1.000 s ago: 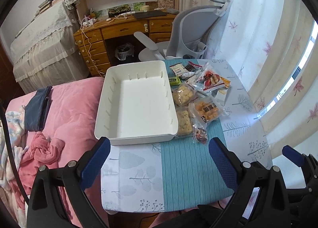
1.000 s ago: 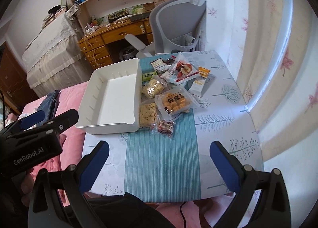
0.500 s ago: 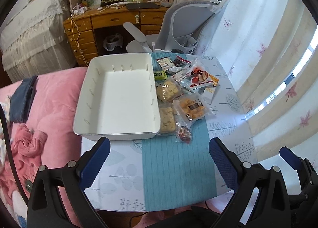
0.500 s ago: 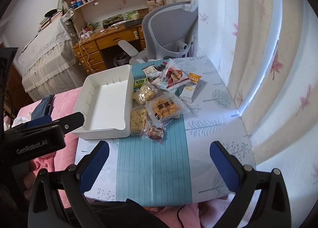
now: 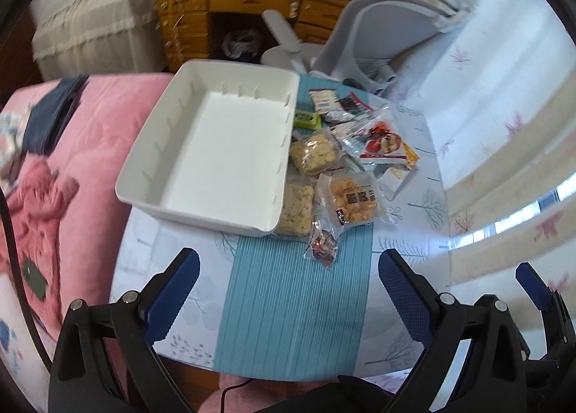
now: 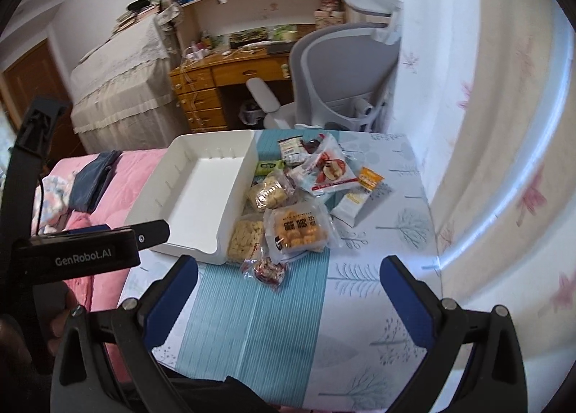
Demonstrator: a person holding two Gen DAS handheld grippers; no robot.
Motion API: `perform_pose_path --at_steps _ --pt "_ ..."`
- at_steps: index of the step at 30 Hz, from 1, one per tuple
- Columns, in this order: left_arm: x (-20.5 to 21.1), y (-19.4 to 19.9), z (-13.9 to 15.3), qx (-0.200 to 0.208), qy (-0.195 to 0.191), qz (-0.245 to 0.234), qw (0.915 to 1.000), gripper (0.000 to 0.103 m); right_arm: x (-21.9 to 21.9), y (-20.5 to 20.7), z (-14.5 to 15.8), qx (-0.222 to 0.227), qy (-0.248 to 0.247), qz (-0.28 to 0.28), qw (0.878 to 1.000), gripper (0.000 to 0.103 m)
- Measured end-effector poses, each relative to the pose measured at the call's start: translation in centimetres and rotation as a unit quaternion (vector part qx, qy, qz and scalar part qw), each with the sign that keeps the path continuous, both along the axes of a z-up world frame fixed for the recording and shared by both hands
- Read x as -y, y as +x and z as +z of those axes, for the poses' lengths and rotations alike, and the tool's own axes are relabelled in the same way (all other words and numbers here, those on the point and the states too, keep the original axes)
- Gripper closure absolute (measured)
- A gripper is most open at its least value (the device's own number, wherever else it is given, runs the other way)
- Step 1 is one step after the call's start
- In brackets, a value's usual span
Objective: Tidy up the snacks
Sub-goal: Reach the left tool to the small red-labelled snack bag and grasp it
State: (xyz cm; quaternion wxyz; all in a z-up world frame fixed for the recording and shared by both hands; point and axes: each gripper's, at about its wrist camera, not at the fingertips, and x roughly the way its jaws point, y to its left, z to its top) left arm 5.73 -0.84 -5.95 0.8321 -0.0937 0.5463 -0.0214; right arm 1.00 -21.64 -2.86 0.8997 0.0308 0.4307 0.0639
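I have both grippers held above the near edge of the desk, with nothing between either pair of fingers. The left gripper has its blue-padded fingers spread wide apart over the teal striped runner. The right gripper is spread just as wide and empty, and in its view the body of the left one shows at the left edge.

The white tray sits on the left half of the desk, its left side reaching out over the pink bedding. I see nothing inside it, only small slot ribs along the inner walls.

All the snacks lie in a loose cluster just right of the tray. Nearest me is a small clear packet with dark red contents, lying on the runner. Behind it, a bag of pale biscuits lies against the tray wall, and a clear pack of orange-yellow pieces sits beside it. Farther back there is another bag of pale puffs, a green packet touching the tray, a white and red pouch, an orange sachet, and a white bar wrapper. At the far end lie a small white-labelled packet and a dark one that I cannot read.

A grey office chair stands beyond the desk.
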Motion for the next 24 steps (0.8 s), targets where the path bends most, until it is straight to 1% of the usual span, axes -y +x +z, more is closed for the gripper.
perform_pose_path --at_steps 4,6,7,10,12,15,21,24 --pt "0.6 0.4 -1.6 -0.020 0.002 0.030 0.9994 0.004 1.4 2.1 -1.1 -0.014 0.029 0.025 0.999 0.001" --pt "1.2 0.6 -2.4 -0.030 0.004 0.041 0.9987 0.004 2.3 3.2 -1.8 -0.022 0.053 0.035 0.998 0.001" --pt "1.4 0.7 -2.8 -0.034 0.005 0.044 0.9985 0.004 2.8 3.9 -2.4 -0.028 0.066 0.040 0.997 0.001" --pt "2.1 1.4 -4.4 -0.050 0.004 0.060 0.9969 0.004 3.8 5.7 -4.0 -0.048 0.085 0.048 0.994 0.001" --pt "2.5 1.9 -5.7 -0.067 0.002 0.074 0.9950 0.004 4.4 7.1 -5.4 -0.067 0.098 0.043 0.992 0.002" --pt "3.0 2.4 -7.3 -0.082 -0.006 0.090 0.9925 0.004 5.6 9.2 -7.3 -0.096 0.125 0.035 0.987 0.006" --pt "4.8 3.6 -11.3 -0.113 -0.019 0.105 0.9879 0.004 7.8 12.9 -11.6 -0.132 0.171 0.025 0.976 0.007" --pt "5.5 4.3 -13.5 -0.129 -0.032 0.112 0.9848 0.004 8.5 14.2 -13.8 -0.147 0.182 0.018 0.972 0.009"
